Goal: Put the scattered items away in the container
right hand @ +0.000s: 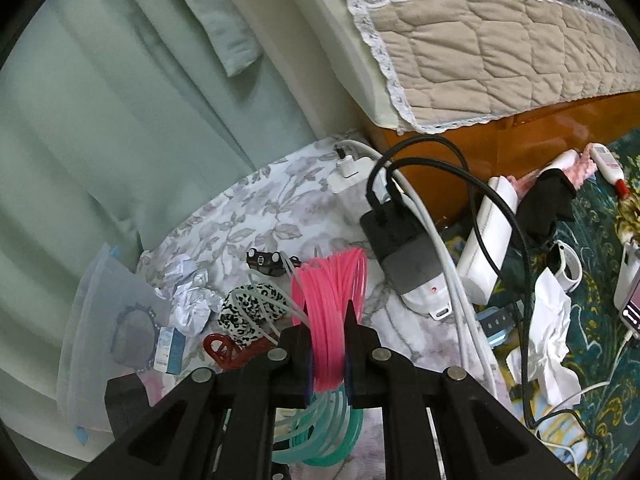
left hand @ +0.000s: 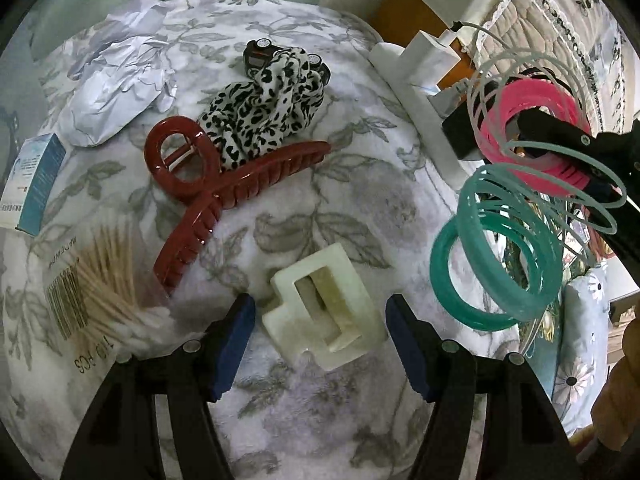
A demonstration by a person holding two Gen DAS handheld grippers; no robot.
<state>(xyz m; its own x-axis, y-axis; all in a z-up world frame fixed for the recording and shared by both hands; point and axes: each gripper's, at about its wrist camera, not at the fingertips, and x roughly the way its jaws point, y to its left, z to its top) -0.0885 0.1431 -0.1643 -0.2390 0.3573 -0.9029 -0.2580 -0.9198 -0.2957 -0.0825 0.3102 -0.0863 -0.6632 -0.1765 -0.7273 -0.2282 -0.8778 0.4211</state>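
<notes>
My left gripper (left hand: 320,344) is open, its jaws either side of a cream rectangular hair clip (left hand: 322,312) lying on the floral cloth (left hand: 304,408). A dark red claw clip (left hand: 208,192), a leopard scrunchie (left hand: 260,108) and a small toy car (left hand: 260,56) lie further back. My right gripper (right hand: 328,344) is shut on a pink and teal spring coil (right hand: 332,300), held up in the air; the coil also shows at the right of the left wrist view (left hand: 516,200). A clear plastic container (right hand: 100,320) stands at the left of the right wrist view.
Crumpled paper (left hand: 120,80), a small blue box (left hand: 32,184) and a bag of cotton swabs (left hand: 104,288) lie at the left. A white power strip (left hand: 424,92) with chargers and cables (right hand: 400,256) runs along the cloth's right edge. A bed (right hand: 480,40) stands behind.
</notes>
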